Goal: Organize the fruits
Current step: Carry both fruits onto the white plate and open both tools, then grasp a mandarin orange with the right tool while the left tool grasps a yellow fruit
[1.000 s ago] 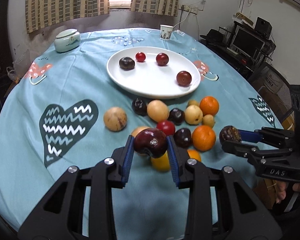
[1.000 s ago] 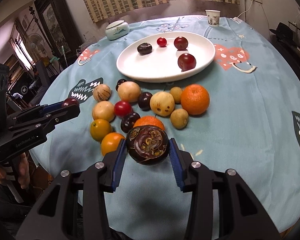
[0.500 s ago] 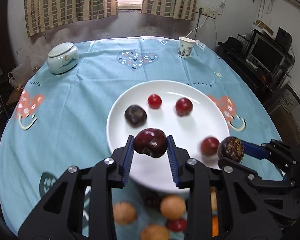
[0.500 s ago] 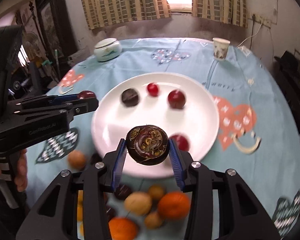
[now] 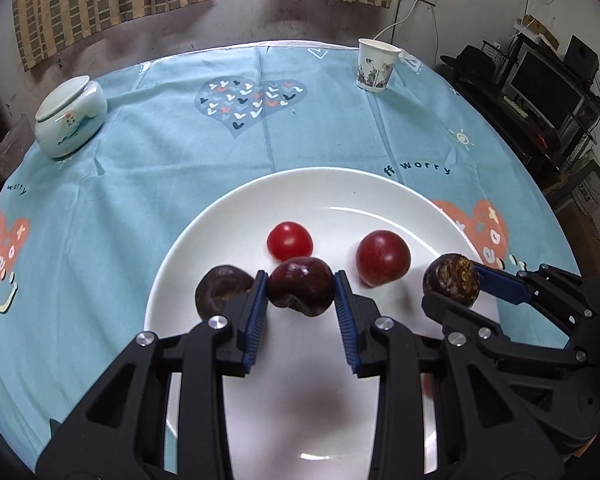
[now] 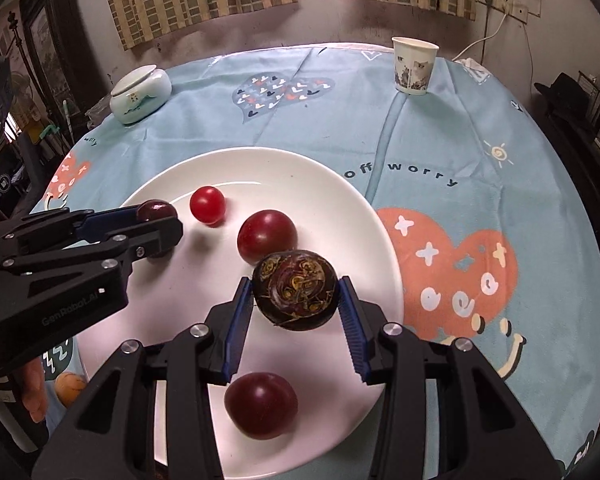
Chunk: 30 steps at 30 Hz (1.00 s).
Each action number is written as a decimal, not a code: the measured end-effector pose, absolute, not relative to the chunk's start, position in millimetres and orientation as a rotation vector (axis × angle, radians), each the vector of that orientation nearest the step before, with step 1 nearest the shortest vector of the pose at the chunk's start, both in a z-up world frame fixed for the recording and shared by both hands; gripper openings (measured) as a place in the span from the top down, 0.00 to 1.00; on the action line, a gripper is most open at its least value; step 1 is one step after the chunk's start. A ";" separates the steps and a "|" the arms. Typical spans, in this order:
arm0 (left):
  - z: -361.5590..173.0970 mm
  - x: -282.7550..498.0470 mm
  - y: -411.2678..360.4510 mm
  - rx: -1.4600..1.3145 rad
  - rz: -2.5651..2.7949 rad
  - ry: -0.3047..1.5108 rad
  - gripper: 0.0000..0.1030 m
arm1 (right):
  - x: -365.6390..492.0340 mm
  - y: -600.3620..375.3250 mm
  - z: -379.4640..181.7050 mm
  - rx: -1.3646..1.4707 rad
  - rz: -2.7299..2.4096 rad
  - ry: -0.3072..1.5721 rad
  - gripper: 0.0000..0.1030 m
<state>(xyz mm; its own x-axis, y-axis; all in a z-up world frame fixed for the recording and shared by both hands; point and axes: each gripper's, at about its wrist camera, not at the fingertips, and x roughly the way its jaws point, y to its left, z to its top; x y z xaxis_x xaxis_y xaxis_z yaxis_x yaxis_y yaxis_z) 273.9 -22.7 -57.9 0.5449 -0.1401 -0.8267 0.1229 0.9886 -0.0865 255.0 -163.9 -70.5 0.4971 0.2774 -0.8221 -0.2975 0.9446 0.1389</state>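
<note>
My left tongs (image 5: 301,290) are clenched on a dark red plum (image 5: 302,291). It hangs just over the plate (image 5: 204,236), on the near side, and both blue pads press on it.

My right tongs (image 6: 296,294) have a round dark fruit (image 6: 295,290) with gold marks between them. Their jaws are opening right now. There is a thin gap on each side of the fruit, so the pads are letting go (the fruit is over the right part of the plate).

On the plate there is a small bright red tomato (image 5: 289,241), a bigger red plum (image 5: 382,257) to its right, and a dark brown fruit (image 5: 220,294) on the left, partly behind my left pad. From the right tongs I can see one more red plum (image 6: 261,404) at the near edge of the plate, under the jaws.

The plate sits on a blue cloth (image 5: 140,184) with hearts on it. Far behind the plate, to the left, is a pale jar (image 5: 70,116) with a lid. Far behind it, to the right, is a paper cup (image 5: 376,65). Near the left edge of the plate, low down, I can see a bit of my hand (image 6: 32,392) and a little orange fruit (image 6: 70,386).
</note>
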 end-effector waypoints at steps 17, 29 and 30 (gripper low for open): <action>15.7 153.8 15.1 -0.050 -0.130 0.796 0.18 | 176.6 -192.8 -10.6 -0.005 0.321 0.887 0.36; -29.2 26.7 40.9 -0.076 -0.053 0.764 0.14 | 49.2 -185.7 -33.2 0.037 0.405 0.925 0.35; -34.8 21.3 40.7 -0.079 -0.059 0.773 0.14 | 40.0 -181.4 -38.8 0.034 0.419 0.939 0.35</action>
<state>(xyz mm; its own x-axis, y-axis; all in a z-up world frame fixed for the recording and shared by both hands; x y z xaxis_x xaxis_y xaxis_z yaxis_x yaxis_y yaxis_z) 21.3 40.7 -34.8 0.7142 -0.0820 -0.6952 0.0239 0.9954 -0.0929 40.0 -181.4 -38.8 0.5161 0.3633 -0.7757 -0.3342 0.9192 0.2082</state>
